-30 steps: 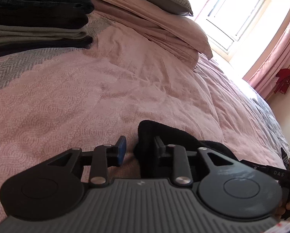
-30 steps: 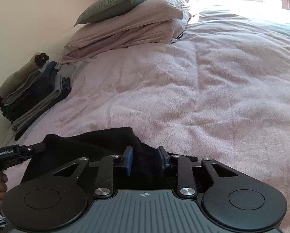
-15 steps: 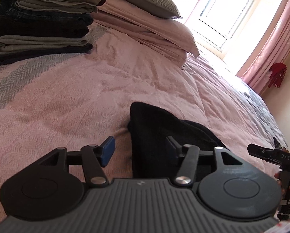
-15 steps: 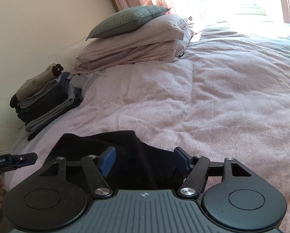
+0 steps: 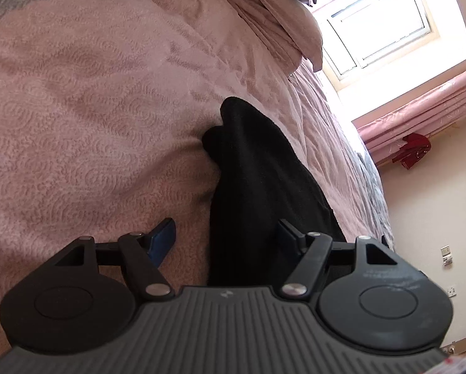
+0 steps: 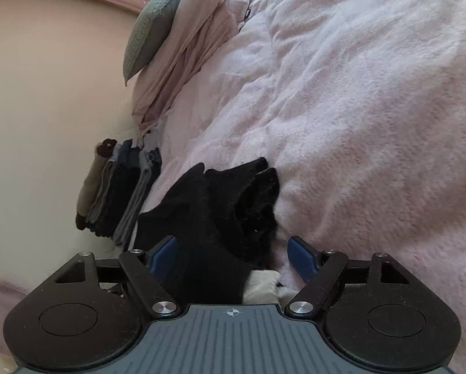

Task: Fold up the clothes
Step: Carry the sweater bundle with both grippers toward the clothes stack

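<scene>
Both of my grippers have let go of the black garment (image 5: 258, 187) since a moment ago, and both views have tipped over sideways. Before, my blue pads were close together on the dark cloth. Now they stand apart.

My left gripper (image 5: 226, 237) is opening its jaws. The black cloth lies between them, but neither pad presses on it. One blue pad (image 5: 162, 240) is over the pink bedspread (image 5: 77, 109), and the other sits over the cloth.

My right gripper (image 6: 233, 255) is opening too, and its jaws are very wide. The black cloth lies between them, loose and not squeezed. A bit of white cloth (image 6: 262, 285) peeks out under it, close to my gripper.

The black garment lies bunched up on the bedspread, near the edge of the bed where I am.

A stack of folded clothes (image 6: 117, 193) sits by the edge of the bed next to the wall (image 6: 46, 93). Farther along that edge are the pink pillows (image 6: 195, 37), with a grey-green cushion (image 6: 152, 28) on top. I can see a bright window (image 5: 385, 28) and pink curtains (image 5: 426, 106) past the far end of the bed.
</scene>
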A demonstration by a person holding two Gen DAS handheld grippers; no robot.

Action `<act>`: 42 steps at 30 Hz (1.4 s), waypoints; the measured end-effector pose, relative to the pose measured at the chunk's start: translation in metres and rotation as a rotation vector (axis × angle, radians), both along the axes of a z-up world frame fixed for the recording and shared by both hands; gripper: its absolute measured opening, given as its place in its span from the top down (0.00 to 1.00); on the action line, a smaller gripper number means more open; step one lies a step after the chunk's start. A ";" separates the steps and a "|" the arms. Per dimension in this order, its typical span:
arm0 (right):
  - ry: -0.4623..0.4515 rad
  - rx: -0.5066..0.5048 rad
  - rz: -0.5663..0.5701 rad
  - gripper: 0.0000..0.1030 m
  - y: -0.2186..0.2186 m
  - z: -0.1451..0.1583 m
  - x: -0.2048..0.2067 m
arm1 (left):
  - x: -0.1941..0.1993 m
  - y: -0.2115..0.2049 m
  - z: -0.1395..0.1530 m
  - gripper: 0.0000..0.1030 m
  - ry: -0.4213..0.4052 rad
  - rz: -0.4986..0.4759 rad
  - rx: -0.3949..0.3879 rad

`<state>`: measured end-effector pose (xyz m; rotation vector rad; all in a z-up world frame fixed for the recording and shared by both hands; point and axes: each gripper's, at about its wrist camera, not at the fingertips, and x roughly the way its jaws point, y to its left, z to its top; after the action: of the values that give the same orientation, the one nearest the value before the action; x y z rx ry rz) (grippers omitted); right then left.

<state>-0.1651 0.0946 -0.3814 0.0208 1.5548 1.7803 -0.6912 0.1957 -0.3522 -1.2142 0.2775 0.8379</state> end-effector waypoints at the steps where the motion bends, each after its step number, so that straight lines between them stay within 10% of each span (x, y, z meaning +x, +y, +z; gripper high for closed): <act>1: 0.018 -0.004 0.021 0.27 0.008 -0.002 -0.004 | 0.001 0.004 -0.002 0.36 -0.012 -0.004 -0.004; 6: -0.004 0.020 0.143 0.30 0.037 -0.007 -0.029 | 0.011 0.021 -0.012 0.45 -0.062 -0.031 -0.021; 8: -0.049 0.021 0.192 0.62 0.039 -0.011 -0.039 | 0.017 0.024 -0.014 0.53 -0.067 -0.048 -0.015; 11: -0.014 0.029 0.189 0.80 0.038 -0.020 -0.037 | 0.024 0.025 -0.016 0.75 -0.077 -0.065 0.012; 19: -0.028 0.075 0.220 0.85 0.041 0.006 -0.042 | 0.028 0.015 0.014 0.87 -0.022 -0.032 0.071; 29: -0.093 0.117 0.372 0.85 0.128 0.149 -0.117 | -0.018 0.050 0.146 0.88 -0.010 0.095 0.093; 42: -0.062 0.319 0.573 0.84 0.343 0.285 -0.390 | -0.205 0.223 0.316 0.88 0.098 0.338 0.308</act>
<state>-0.5550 0.4373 -0.0961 -0.3544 1.2926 2.4353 -0.8963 0.4191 -0.0361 -0.9433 0.0165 1.1888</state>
